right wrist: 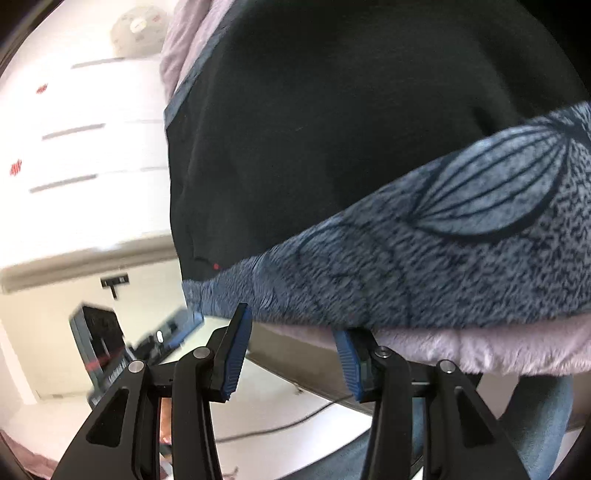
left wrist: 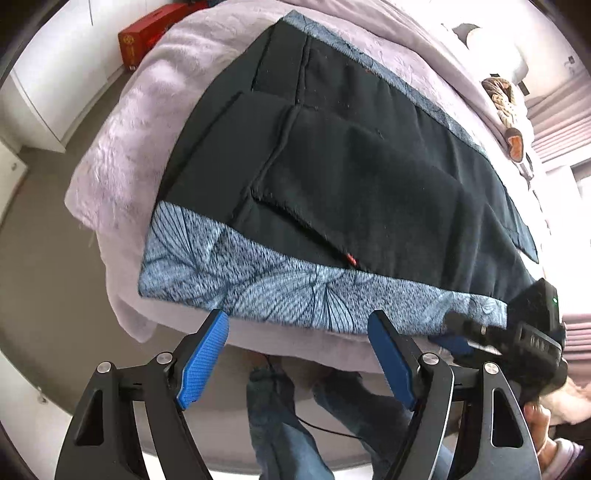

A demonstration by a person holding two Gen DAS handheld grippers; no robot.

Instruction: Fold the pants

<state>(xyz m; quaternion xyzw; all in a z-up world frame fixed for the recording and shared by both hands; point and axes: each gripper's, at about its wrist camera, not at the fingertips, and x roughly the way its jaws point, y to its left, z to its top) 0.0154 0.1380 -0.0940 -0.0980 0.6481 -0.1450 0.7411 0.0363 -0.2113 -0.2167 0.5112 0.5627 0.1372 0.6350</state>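
Black pants (left wrist: 351, 162) lie spread flat on a blue-grey leaf-print mat (left wrist: 258, 273) on the bed. The waistband and a back pocket with a small red tag face the near-left side; the legs run to the far right. My left gripper (left wrist: 299, 332) is open and empty, just off the mat's near edge. My right gripper (right wrist: 291, 328) is open and empty at the mat's near edge (right wrist: 443, 273), close below the pants (right wrist: 332, 129). The right gripper also shows in the left wrist view (left wrist: 517, 332) at the mat's right corner.
A lilac fleece blanket (left wrist: 122, 147) covers the bed and hangs over its edge. A red box (left wrist: 147, 33) stands beyond the bed. The person's jeans-clad legs (left wrist: 280, 417) stand below the bed edge. White cabinets (right wrist: 81, 129) and a floor cable (right wrist: 277, 424) lie to the left.
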